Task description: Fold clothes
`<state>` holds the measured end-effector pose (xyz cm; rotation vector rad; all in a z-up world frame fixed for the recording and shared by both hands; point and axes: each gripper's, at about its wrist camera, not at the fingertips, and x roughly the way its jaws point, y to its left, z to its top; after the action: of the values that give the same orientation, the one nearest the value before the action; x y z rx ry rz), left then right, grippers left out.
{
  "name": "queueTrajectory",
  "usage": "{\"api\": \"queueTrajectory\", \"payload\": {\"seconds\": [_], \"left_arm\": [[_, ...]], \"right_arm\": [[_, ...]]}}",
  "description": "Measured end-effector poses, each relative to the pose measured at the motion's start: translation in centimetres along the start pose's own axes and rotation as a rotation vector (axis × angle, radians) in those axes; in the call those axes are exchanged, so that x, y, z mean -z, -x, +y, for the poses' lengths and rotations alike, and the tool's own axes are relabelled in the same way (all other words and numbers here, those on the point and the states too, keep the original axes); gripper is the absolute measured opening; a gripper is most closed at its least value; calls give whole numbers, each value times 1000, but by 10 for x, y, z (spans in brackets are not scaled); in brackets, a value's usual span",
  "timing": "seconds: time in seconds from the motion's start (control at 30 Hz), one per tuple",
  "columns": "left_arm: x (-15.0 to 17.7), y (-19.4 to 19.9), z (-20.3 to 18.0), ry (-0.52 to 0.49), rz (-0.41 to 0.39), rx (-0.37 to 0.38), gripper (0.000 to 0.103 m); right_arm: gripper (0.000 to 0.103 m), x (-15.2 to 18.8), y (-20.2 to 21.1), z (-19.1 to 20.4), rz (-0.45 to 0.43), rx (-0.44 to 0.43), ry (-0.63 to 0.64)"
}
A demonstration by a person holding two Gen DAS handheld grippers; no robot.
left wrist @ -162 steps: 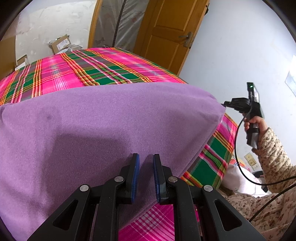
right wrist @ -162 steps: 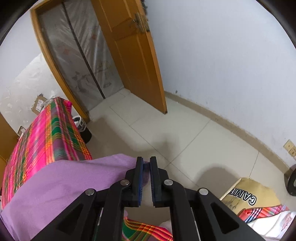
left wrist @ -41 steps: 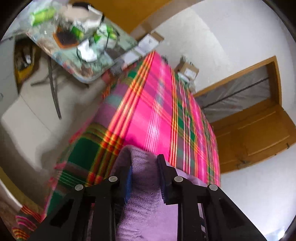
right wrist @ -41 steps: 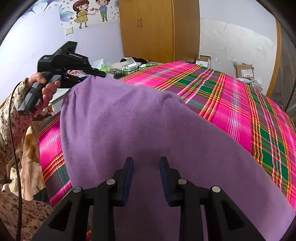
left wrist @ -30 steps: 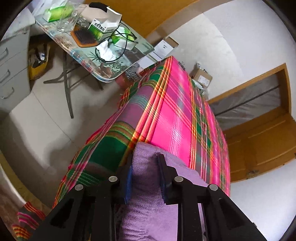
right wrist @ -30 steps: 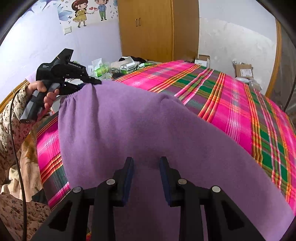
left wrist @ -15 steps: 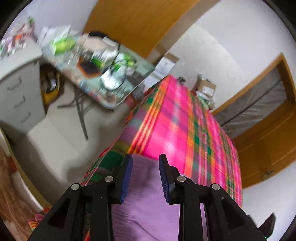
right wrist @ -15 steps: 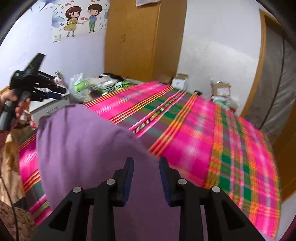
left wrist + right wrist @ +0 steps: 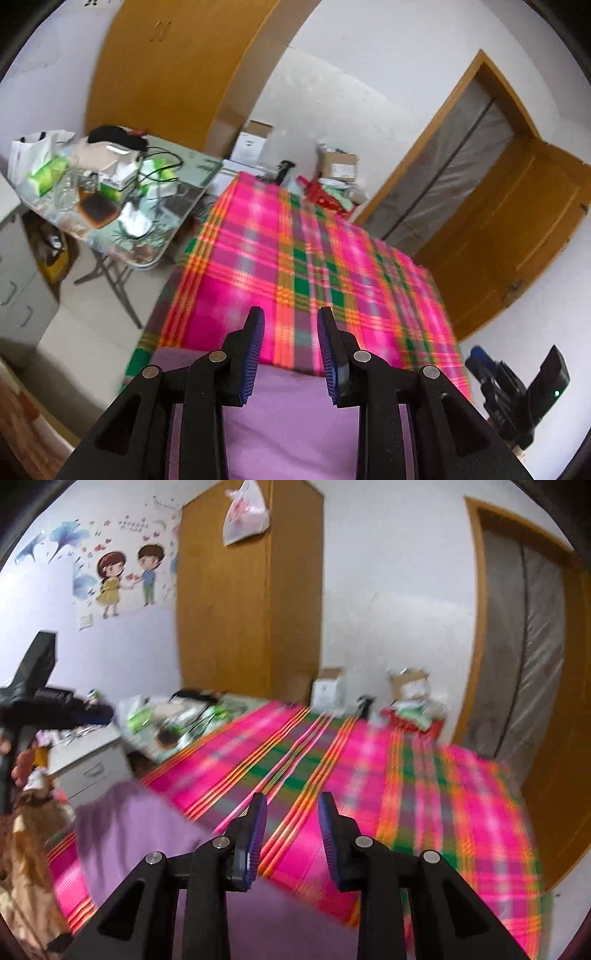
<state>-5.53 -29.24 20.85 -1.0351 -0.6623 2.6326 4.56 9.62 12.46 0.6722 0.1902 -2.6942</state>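
A purple fleece cloth (image 9: 288, 421) lies on the near end of a bed with a pink plaid cover (image 9: 303, 266). It also shows in the right wrist view (image 9: 140, 842), low and to the left. My left gripper (image 9: 290, 325) is open and empty, held above the cloth's far edge. My right gripper (image 9: 291, 812) is open and empty above the plaid cover (image 9: 406, 794), with the cloth below and to its left. The right gripper's body shows at the lower right of the left wrist view (image 9: 517, 391). The left gripper's body shows at the left of the right wrist view (image 9: 40, 705).
A cluttered glass-topped table (image 9: 122, 199) stands left of the bed, with a grey drawer unit (image 9: 88, 764) nearer. Cardboard boxes (image 9: 336, 166) sit at the bed's far end. A wooden wardrobe (image 9: 251, 590) and a wooden door (image 9: 517, 236) line the walls.
Both grippers have let go of the purple cloth and opened. They have lifted and tilted up, and the cloth now lies folded on the near end of the bed.
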Motion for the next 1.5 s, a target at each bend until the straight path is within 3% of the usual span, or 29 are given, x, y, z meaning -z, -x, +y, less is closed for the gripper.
{"api": "queueTrajectory", "payload": {"seconds": [0.1, 0.2, 0.3, 0.47, 0.67, 0.93, 1.03, 1.13, 1.5], "left_arm": [[-6, -6, -8, -15, 2, 21, 29], [0, -29, -5, 1, 54, 39, 29], [14, -65, 7, 43, 150, 48, 29], [38, -116, 24, 85, 293, 40, 29], [44, -142, 35, 103, 332, 36, 29], [57, -144, 53, 154, 344, 30, 29], [61, -141, 56, 168, 338, 31, 29], [63, -139, 59, 182, 330, 33, 29], [66, -123, 60, 203, 300, 38, 29]], "right_arm": [[29, -22, 4, -12, -45, -15, -17], [29, -24, -12, -19, 0, -68, -43], [29, -1, -44, -14, 131, -139, -28], [29, 40, -94, -5, 353, -339, -63], [29, 61, -127, 1, 483, -523, -133], [29, 70, -125, 7, 501, -557, -159], [11, 70, -115, 9, 473, -542, -135], [6, 69, -104, 14, 450, -540, -118], [5, 78, -83, 31, 446, -650, -139]]}}
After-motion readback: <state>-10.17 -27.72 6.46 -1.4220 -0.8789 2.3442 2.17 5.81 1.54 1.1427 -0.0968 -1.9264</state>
